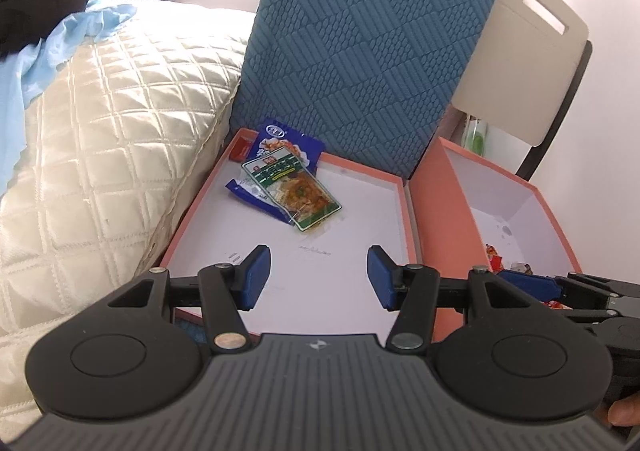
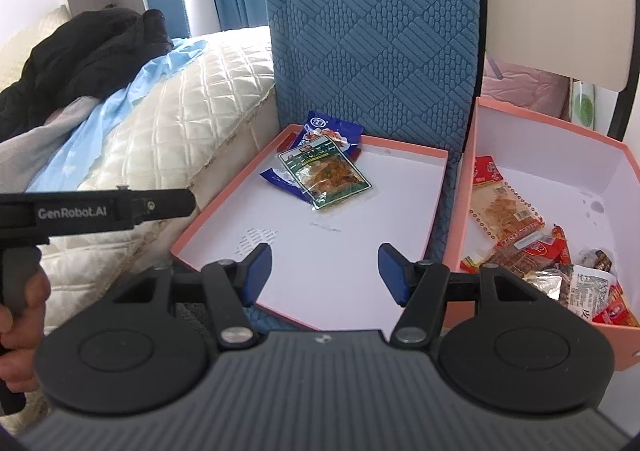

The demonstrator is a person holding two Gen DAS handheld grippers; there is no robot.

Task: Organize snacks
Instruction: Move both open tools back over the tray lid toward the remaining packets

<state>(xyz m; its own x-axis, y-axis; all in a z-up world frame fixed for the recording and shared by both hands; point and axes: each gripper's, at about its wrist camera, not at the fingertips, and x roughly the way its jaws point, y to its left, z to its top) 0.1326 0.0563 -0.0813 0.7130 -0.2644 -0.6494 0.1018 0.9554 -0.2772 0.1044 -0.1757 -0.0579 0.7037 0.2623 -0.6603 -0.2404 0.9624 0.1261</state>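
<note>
- Left gripper (image 1: 318, 277): jaws apart, nothing between them, hanging over the near floor of the shallow pink tray (image 1: 192, 207).
- Right gripper (image 2: 325, 275): jaws likewise apart and empty, over the tray's near right edge, beside the deeper pink box (image 2: 460, 219).
- Snack pile (image 2: 532, 251) lies right of the right gripper, down in that box; the long clear packet (image 2: 506, 209) runs diagonally away.
- Tray holds a green-edged packet (image 1: 294, 191) on a blue one (image 1: 280, 141), far left corner.
- Judgement: right hand is nearer the pile.
</note>
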